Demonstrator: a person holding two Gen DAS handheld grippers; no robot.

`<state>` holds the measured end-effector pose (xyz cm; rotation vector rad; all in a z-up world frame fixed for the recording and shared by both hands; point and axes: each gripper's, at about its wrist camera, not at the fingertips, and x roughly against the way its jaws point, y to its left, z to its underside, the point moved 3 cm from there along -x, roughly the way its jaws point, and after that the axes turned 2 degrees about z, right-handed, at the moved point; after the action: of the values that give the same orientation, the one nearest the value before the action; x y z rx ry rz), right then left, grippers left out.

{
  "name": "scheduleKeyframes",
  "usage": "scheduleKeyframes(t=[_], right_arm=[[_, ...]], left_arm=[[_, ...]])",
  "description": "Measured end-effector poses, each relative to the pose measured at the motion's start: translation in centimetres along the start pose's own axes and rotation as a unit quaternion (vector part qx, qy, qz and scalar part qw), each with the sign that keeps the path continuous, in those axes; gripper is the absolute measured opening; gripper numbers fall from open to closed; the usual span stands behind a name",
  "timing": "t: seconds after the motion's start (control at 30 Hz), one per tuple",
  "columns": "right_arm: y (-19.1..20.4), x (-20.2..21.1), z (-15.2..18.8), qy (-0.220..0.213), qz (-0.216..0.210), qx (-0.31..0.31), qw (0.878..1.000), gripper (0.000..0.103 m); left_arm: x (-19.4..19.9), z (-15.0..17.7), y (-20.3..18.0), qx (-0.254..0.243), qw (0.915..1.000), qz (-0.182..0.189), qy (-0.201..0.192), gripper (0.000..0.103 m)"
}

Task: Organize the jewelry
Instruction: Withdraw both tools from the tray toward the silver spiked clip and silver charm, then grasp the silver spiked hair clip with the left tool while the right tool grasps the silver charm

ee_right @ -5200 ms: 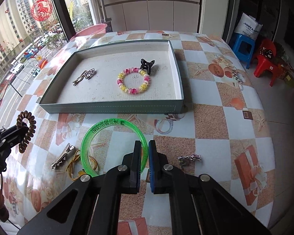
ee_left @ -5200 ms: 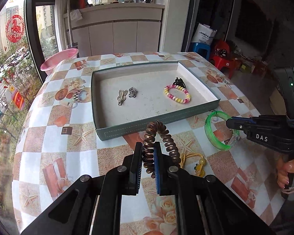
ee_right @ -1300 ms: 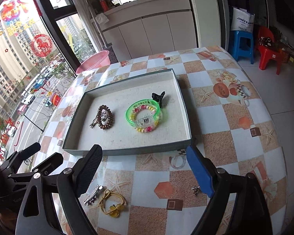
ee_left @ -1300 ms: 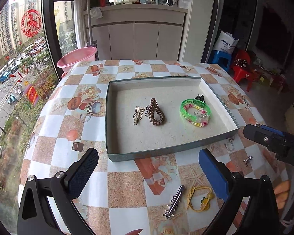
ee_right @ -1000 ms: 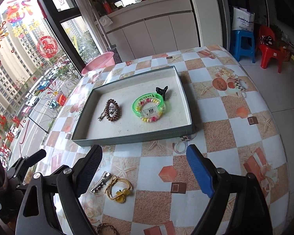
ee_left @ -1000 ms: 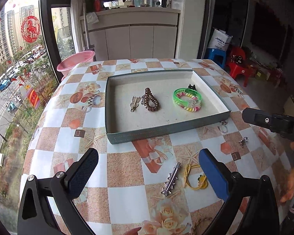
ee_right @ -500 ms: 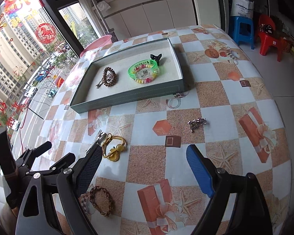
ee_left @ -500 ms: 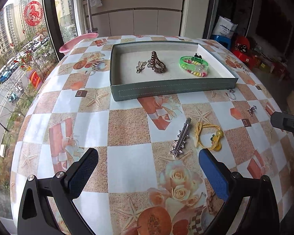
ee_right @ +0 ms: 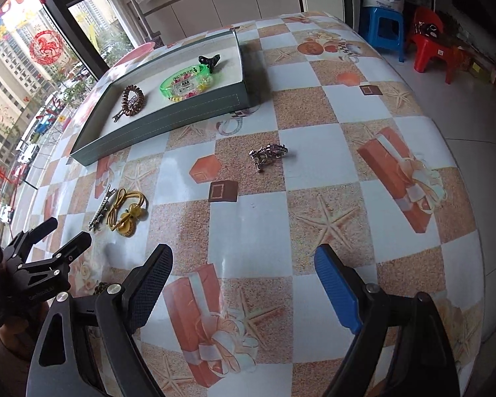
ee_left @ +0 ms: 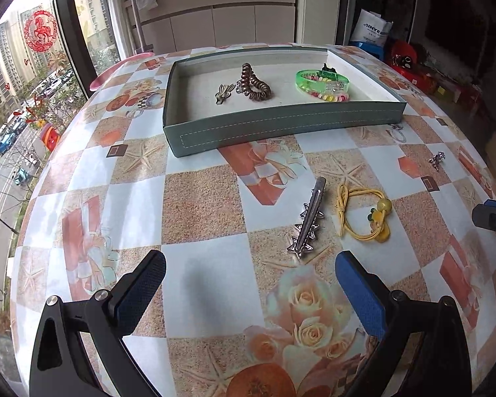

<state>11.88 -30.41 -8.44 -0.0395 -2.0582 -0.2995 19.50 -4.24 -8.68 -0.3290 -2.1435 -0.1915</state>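
A grey-green tray (ee_left: 281,127) (ee_right: 168,122) holds a brown coil hair tie (ee_left: 253,82) (ee_right: 134,99), a small metal clip (ee_left: 223,94), a green bangle (ee_left: 322,81) (ee_right: 185,81) over a bead bracelet, and a black claw clip (ee_right: 209,59). On the table lie a silver star hair clip (ee_left: 307,220) (ee_right: 101,210), a yellow hair tie (ee_left: 363,216) (ee_right: 127,215) and a small silver piece (ee_right: 268,154) (ee_left: 437,159). My left gripper (ee_left: 249,287) (ee_right: 66,235) is open, just short of the star clip. My right gripper (ee_right: 243,281) is open and empty above the table's near part.
The round table has a patterned checked cloth (ee_left: 198,201). A pink basin (ee_left: 122,66) sits behind it by the window. White cabinets, a blue stool (ee_right: 385,23) and a red chair (ee_right: 433,49) stand beyond the table. A brown braided band peeks out by the right gripper (ee_right: 101,287).
Both grippers placed the coil tie and green bangle in the tray, opened, then pulled back and dropped low over the table's near side, closer to the star clip and yellow tie.
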Motion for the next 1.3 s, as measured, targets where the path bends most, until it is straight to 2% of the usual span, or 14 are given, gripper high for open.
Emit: scheduleKeyframes(t=[0.3,0.7,0.77,0.97,1.0,1.07,1.1,1.17,1.23,1.3], right_arm=[[-0.4,-1.5,-2.2,-0.005,0.022,0.022,1.0,0.089],[-0.6,-3.9,-4.6,-0.007,0.031,0.007,0.999,0.089],[-0.2,-4.3,-4.9,-0.01,0.037,0.01,0.999,0.085],[1.0,-5.3,-5.9,-0.026,0.073,0.036,0.996,0.077],[1.1,-5.3,-5.9,-0.029,0.079,0.039,0.996,0.075],[1.3,-5.3,-5.9,-0.034,0.093,0.047,0.994,0.062],[1.4,-5.3,-5.9,-0.036,0.097,0.05,0.993,0.057],[1.3,-5.1,-5.9,-0.04,0.1,0.05,0.993,0.036],[1.2,-5.0,-5.9,-0.041,0.095,0.044,0.994,0.036],[1.0,-4.8,-5.8,-0.045,0.092,0.039,0.994,0.036]], left_arm=[[-1.6,-0.7,-0.4,-0.01,0.9999,-0.006,0.011,0.103],[-2.2,-2.1,-2.0,-0.032,0.9994,0.006,0.012,0.103],[-2.3,-2.3,-2.2,-0.033,0.9993,0.009,0.012,0.102],[-2.1,-2.3,-2.7,-0.037,0.9989,0.027,0.011,0.089],[-2.1,-2.4,-2.8,-0.037,0.9987,0.033,0.011,0.083],[-2.0,-2.4,-3.2,-0.041,0.9984,0.039,0.011,0.077],[-1.9,-2.5,-3.4,-0.044,0.9981,0.042,0.01,0.071],[-1.8,-2.5,-3.9,-0.05,0.9976,0.047,0.01,0.061],[-1.7,-2.4,-4.5,-0.062,0.9967,0.052,0.008,0.041],[-1.5,-2.3,-5.0,-0.075,0.9959,0.05,0.005,0.031]])
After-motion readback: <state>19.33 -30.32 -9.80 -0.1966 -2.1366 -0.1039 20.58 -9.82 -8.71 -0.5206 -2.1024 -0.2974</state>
